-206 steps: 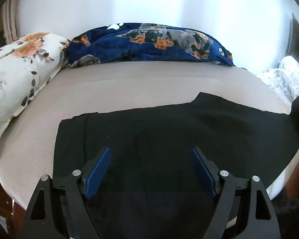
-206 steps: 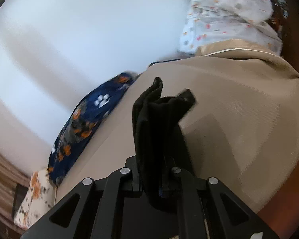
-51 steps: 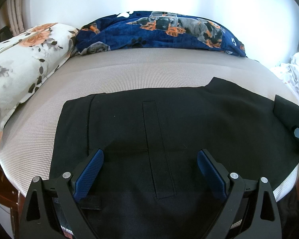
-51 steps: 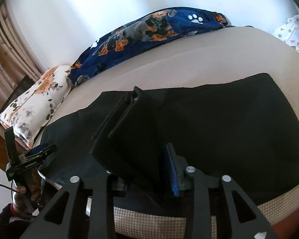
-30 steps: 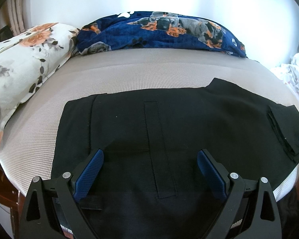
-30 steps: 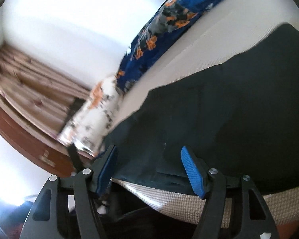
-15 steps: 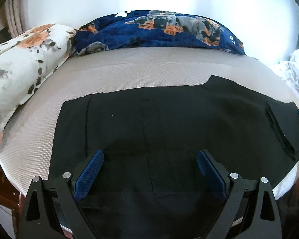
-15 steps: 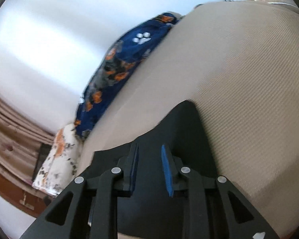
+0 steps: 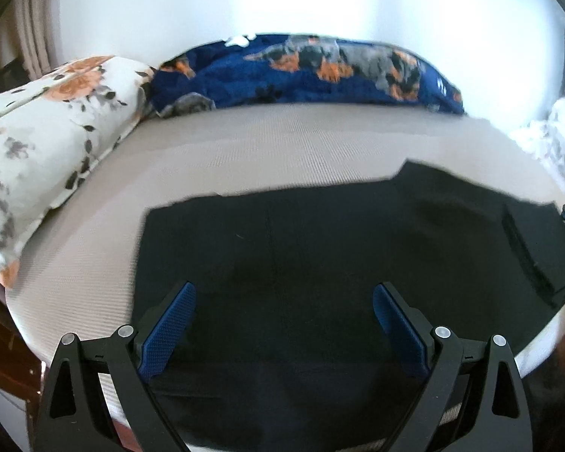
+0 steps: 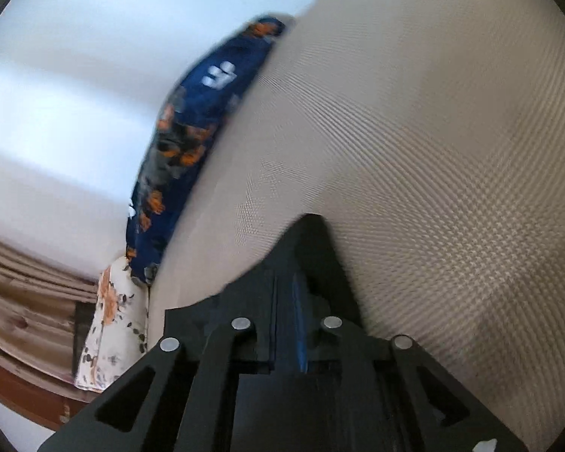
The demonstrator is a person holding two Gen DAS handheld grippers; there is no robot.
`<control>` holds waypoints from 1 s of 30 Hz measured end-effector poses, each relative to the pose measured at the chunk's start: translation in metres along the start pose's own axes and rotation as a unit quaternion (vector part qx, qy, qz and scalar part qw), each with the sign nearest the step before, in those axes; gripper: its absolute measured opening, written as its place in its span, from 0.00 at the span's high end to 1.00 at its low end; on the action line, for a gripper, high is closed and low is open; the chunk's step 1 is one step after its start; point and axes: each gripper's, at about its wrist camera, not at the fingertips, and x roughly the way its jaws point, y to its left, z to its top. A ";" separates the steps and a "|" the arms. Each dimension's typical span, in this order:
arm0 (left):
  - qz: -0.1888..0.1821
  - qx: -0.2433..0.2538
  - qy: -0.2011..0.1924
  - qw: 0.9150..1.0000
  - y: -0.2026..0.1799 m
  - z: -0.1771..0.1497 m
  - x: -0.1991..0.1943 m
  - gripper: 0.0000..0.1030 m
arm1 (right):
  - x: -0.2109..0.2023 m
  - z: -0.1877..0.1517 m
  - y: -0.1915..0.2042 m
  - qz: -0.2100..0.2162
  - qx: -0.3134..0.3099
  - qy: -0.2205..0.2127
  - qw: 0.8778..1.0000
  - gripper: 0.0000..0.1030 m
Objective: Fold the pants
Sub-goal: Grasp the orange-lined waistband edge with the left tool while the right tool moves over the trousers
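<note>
1. Black pants lie spread flat across the near half of the beige bed, reaching down to the bed's front edge.
2. The fabric is plain black and mostly smooth. A faint vertical seam runs down the middle, and the far edge steps up to a raised corner toward the right.
3. At the right end a section of the pants is doubled over, with a layered folded edge showing.
4. Left gripper hovers over the near part of the pants, its blue pads spread wide apart with nothing between them.
5. Right gripper: fingers nearly together, with only a thin blue strip of pad visible. They are pinched on a pointed corner of the pants, which sticks out past the tips over the bed.
6. A navy dog-print blanket runs along the far side against the wall.
7. A floral pillow sits at the left end of the bed.
8. Both views are slightly blurred.
</note>
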 end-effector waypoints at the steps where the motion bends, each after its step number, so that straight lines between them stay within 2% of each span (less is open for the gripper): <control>1: -0.008 -0.012 0.003 1.000 0.012 0.003 -0.005 0.08 | -0.006 -0.004 0.008 0.009 -0.017 -0.010 1.000 0.89; 3: -0.035 -0.045 0.015 0.998 0.042 0.007 -0.013 0.08 | -0.016 -0.016 0.029 0.048 -0.054 -0.022 0.997 0.88; 4: -0.055 -0.068 0.024 0.996 0.060 0.009 -0.016 0.08 | -0.018 -0.025 0.045 0.081 -0.078 -0.019 0.993 0.87; 5: -0.078 -0.097 0.035 0.992 0.081 0.009 -0.018 0.08 | -0.019 -0.032 0.054 0.097 -0.091 -0.016 0.991 0.80; 6: -0.094 -0.119 0.042 0.988 0.095 0.007 -0.021 0.08 | -0.018 -0.041 0.064 0.112 -0.106 -0.010 0.988 0.68; 8: -0.128 -0.162 0.058 0.977 0.126 0.000 -0.026 0.08 | -0.010 -0.060 0.086 0.128 -0.136 0.001 0.982 0.53; 11: -0.175 -0.214 0.083 0.957 0.158 -0.016 -0.030 0.09 | 0.011 -0.088 0.113 0.140 -0.176 0.036 0.974 0.53; 13: -0.221 -0.237 0.097 0.941 0.168 -0.030 -0.030 0.09 | 0.025 -0.105 0.125 0.144 -0.194 0.059 0.968 0.53; 15: -0.262 -0.241 0.121 0.927 0.165 -0.041 -0.027 0.09 | 0.037 -0.119 0.132 0.149 -0.201 0.078 0.965 0.53; 17: -0.285 -0.237 0.140 0.918 0.159 -0.055 -0.025 0.09 | 0.046 -0.131 0.134 0.151 -0.201 0.097 0.963 0.52; 22: -0.304 -0.237 0.134 0.913 0.157 -0.074 -0.036 0.09 | 0.060 -0.147 0.139 0.153 -0.195 0.120 0.961 0.49; 24: -0.309 -0.247 0.124 0.910 0.157 -0.073 -0.036 0.15 | 0.062 -0.147 0.138 0.153 -0.189 0.121 0.962 0.46; 25: -0.304 -0.247 0.120 0.912 0.156 -0.072 -0.038 0.29 | 0.063 -0.146 0.136 0.153 -0.182 0.120 0.964 0.45; 26: -0.296 -0.241 0.123 0.916 0.154 -0.071 -0.038 0.53 | 0.061 -0.146 0.134 0.153 -0.177 0.120 0.965 0.44; 27: -0.284 -0.233 0.129 0.921 0.150 -0.069 -0.035 0.66 | 0.061 -0.146 0.134 0.154 -0.173 0.119 0.966 0.44; 28: -0.274 -0.227 0.136 0.924 0.146 -0.069 -0.032 0.74 | 0.061 -0.146 0.132 0.156 -0.168 0.118 0.966 0.43; 30: -0.257 -0.217 0.127 0.933 0.139 -0.069 -0.036 0.74 | 0.061 -0.146 0.131 0.154 -0.162 0.117 0.968 0.41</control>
